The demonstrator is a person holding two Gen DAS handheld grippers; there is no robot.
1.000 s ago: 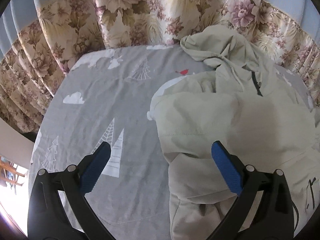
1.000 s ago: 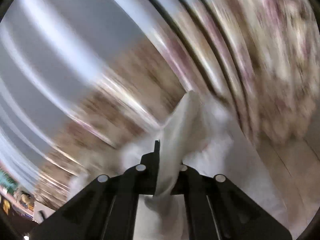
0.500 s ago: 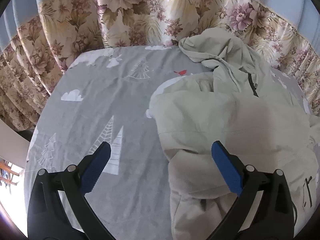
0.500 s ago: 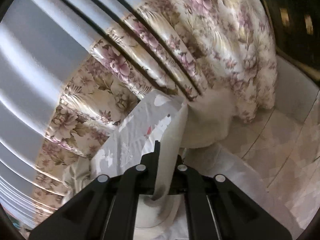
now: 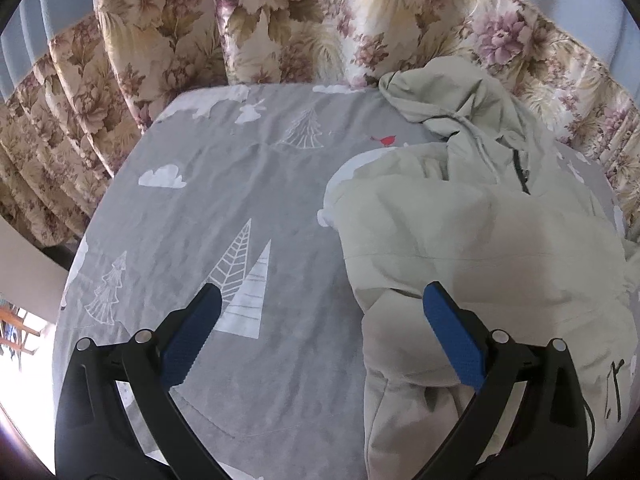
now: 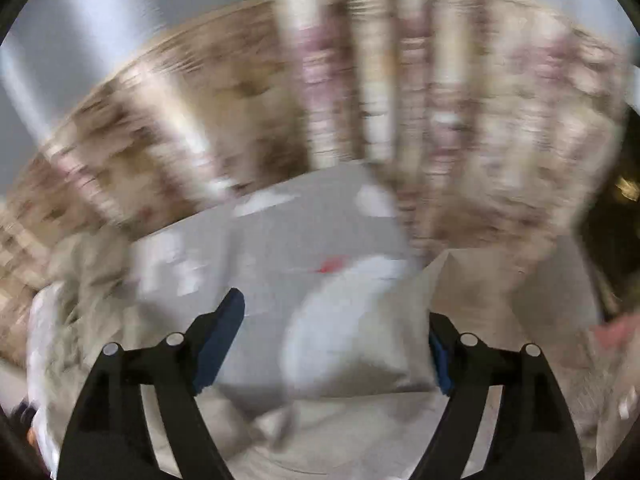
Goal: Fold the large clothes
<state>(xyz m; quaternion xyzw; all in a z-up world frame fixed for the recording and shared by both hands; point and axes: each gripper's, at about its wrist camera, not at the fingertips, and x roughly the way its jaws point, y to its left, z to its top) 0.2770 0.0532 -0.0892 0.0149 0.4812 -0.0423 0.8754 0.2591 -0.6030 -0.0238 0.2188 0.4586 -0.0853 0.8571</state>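
Note:
A large pale beige hooded jacket lies crumpled on the right half of a grey table cover, its hood at the far edge. My left gripper is open and empty, hovering over the jacket's near left edge; its right finger is above the fabric. In the blurred right wrist view my right gripper is open, with a fold of the jacket lying between and below its fingers. The jacket's bulk also shows at the left.
Floral curtains hang close behind the table's far edge. The cover has white tree and cloud prints. The table's left edge drops to the floor. A dark opening is at the right.
My right gripper was shut on a fold of the jacket and held it up; it has opened, let go, and swung down toward the table. The left gripper has barely moved.

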